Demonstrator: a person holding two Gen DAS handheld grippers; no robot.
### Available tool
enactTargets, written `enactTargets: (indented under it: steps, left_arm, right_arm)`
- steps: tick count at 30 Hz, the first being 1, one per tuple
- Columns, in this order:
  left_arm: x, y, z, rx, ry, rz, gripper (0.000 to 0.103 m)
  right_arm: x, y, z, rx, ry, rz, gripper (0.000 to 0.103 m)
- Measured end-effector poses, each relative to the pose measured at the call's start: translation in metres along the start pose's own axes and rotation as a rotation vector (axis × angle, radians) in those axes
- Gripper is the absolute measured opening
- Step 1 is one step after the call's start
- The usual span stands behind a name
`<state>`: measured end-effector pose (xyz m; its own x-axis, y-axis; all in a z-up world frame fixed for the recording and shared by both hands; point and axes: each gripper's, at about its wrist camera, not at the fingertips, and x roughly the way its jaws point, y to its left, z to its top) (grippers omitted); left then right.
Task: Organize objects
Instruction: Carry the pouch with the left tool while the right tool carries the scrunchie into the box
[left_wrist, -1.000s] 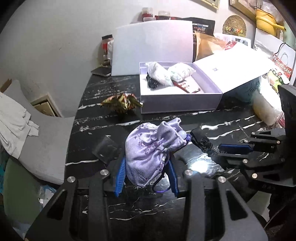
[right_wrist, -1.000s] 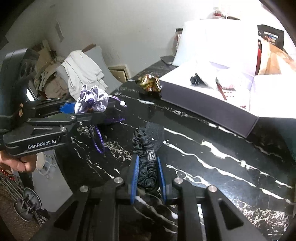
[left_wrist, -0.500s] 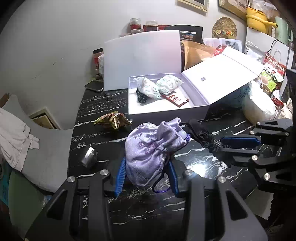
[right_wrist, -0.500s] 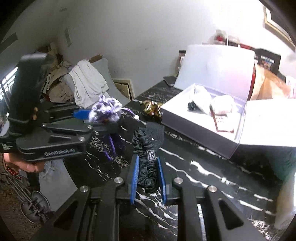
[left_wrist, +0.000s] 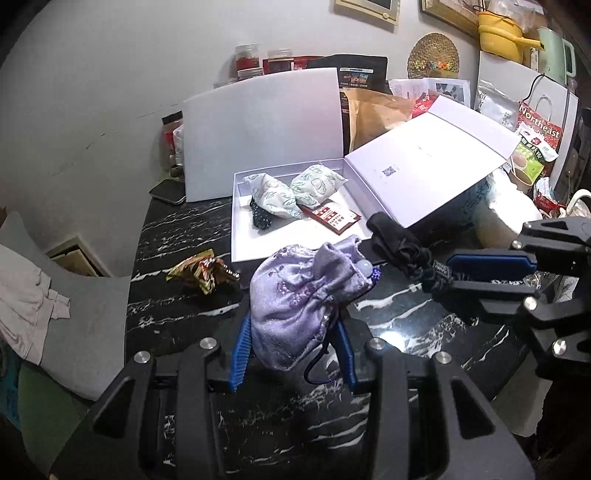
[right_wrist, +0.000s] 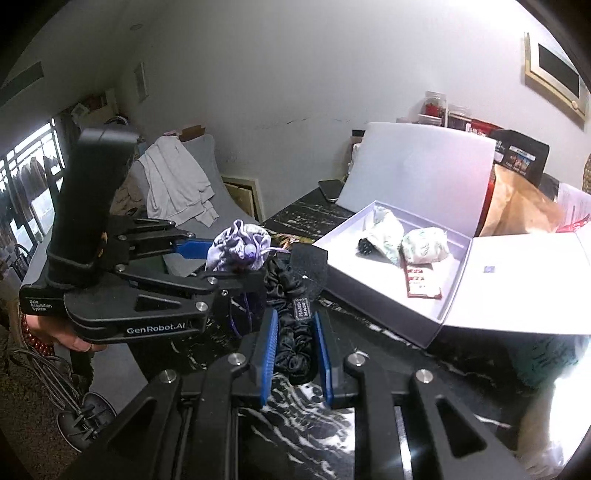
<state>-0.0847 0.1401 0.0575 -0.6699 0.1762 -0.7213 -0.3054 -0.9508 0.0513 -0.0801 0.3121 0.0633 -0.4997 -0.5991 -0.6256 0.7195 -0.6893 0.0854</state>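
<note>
We carry two soft things above the black white-veined marble counter (left_wrist: 388, 317), and both grips look fallible. Our left claw (left_wrist: 291, 343) is clamped on the lilac embroidered drawstring pouch (left_wrist: 299, 291), pinching only its lower half; the gathered mouth and its bead flop forward, and the dark purple cord loop (left_wrist: 321, 369) dangles below the blue pads. That loop could snag on the near wall of the open white gift box (left_wrist: 236, 221) if we cross it low. Our right claw (right_wrist: 295, 347) is clamped on the black ruched satin scrunchie (right_wrist: 295, 332), whose slick fabric could slide out from the pads, since most of it hangs free ahead of them.

The two claws sit close together, the scrunchie's tip just beside the pouch, so they could knock each other as we converge on the box. Inside it, two pale leaf-print sachets (left_wrist: 295, 188) and a red flat packet (left_wrist: 330, 218) fill the far part; dropping onto them could tip things out. The crumpled gold foil wrapper (left_wrist: 201, 269) lies near the box's left corner, still unsorted.
</note>
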Motion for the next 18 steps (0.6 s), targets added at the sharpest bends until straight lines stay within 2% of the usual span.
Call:
enactTargets:
  steps: [7, 18]
  left_arm:
    - [0.022, 0.007, 0.026, 0.004, 0.005, 0.013, 0.038]
    - [0.073, 0.022, 0.066, 0.008, 0.027, 0.028, 0.038]
  right_arm:
    - [0.001, -0.017, 0.016, -0.004, -0.014, -0.022, 0.019]
    - [0.037, -0.051, 0.040, 0.011, 0.004, -0.025, 0.019]
